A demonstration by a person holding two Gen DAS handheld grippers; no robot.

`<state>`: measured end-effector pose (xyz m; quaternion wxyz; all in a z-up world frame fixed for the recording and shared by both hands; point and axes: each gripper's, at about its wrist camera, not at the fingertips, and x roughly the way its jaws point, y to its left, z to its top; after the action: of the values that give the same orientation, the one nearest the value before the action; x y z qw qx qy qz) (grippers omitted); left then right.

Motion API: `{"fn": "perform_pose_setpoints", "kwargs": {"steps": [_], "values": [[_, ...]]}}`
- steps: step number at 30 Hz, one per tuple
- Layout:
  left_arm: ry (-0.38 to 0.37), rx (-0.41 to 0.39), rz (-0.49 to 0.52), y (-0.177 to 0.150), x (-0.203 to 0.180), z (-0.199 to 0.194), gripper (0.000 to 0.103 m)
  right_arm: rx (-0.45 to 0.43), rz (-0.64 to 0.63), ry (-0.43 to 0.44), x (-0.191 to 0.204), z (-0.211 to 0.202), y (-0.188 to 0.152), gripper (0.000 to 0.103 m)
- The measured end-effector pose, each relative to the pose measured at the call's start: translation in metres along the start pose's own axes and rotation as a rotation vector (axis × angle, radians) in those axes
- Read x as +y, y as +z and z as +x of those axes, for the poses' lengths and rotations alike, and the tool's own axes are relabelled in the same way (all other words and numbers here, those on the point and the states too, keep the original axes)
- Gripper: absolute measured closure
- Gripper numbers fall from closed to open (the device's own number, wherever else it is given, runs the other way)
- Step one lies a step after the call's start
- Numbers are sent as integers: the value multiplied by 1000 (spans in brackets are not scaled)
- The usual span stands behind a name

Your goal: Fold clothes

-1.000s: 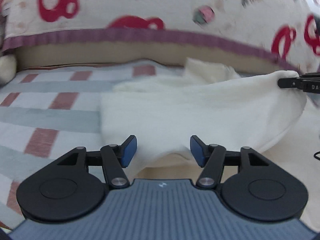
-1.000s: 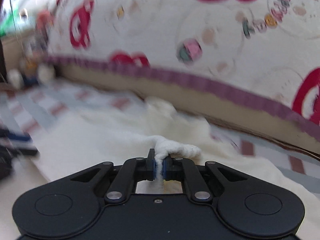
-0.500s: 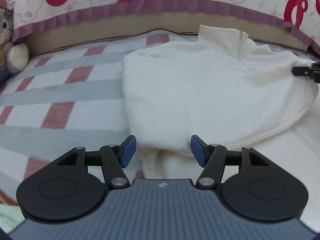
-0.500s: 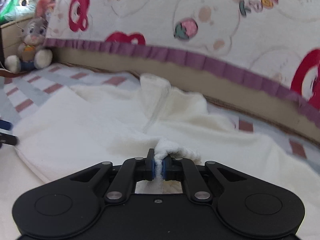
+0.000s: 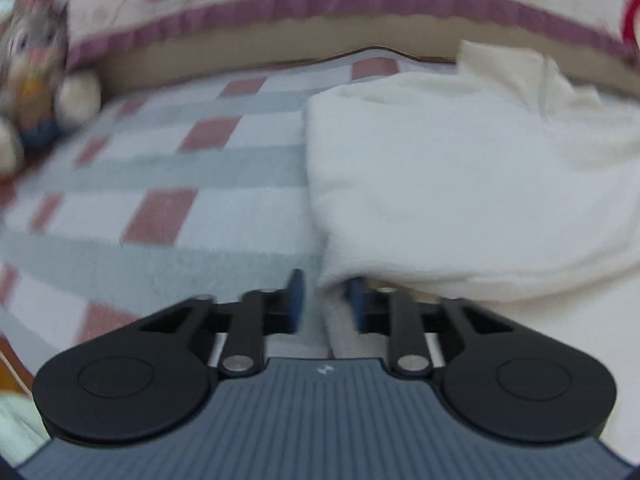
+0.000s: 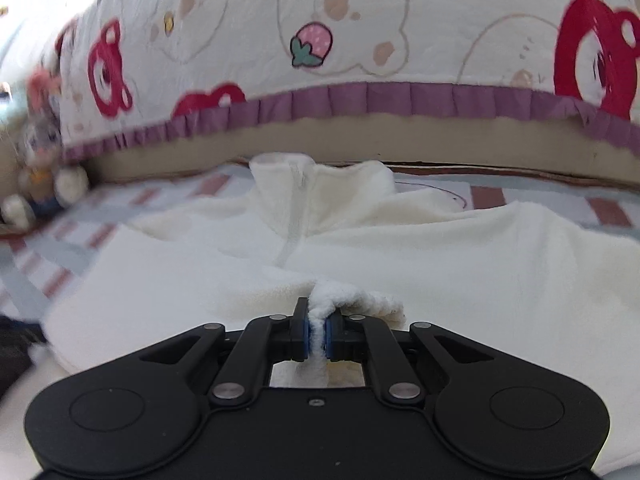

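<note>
Since the earlier frame, the left gripper (image 5: 325, 300) has been closing its jaws to a narrow gap around the near left edge of the white fleece top (image 5: 460, 184); blur hides whether the pads already press on it. Across the garment, the right gripper (image 6: 317, 334) is clamped on a pinched ridge of the same top's edge. That top lies spread on the checked blanket (image 5: 168, 184) of the bed, collar toward the bear-print quilt (image 6: 360, 32), with a plush toy (image 5: 36, 80) at far left.
</note>
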<state>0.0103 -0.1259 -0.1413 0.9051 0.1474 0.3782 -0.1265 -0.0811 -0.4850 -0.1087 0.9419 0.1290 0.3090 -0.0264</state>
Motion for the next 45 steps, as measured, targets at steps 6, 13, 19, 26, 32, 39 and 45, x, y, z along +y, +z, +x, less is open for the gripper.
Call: {"fn": "perform_pose_setpoints", "kwargs": {"steps": [6,13,19,26,32,39,45], "values": [[10,16,-25,-7,0,6,86,-112,-59,-186,16,-53,-4,97],[-7,15,-21,-8,1,7,85,107,-11,-297,2,-21,-31,97],[-99,113,-53,0,18,4,65,163,77,-282,-11,-8,-35,97],[-232,47,-234,18,57,-19,55,178,69,-266,-15,-8,-35,94],[-280,-58,-161,20,35,-20,55,140,720,32,-94,-23,-52,79],[-292,25,115,20,-46,-5,54,143,612,-56,-82,-39,-41,66],[-241,75,207,15,-61,1,53,162,570,-135,-79,-52,-35,53]]}}
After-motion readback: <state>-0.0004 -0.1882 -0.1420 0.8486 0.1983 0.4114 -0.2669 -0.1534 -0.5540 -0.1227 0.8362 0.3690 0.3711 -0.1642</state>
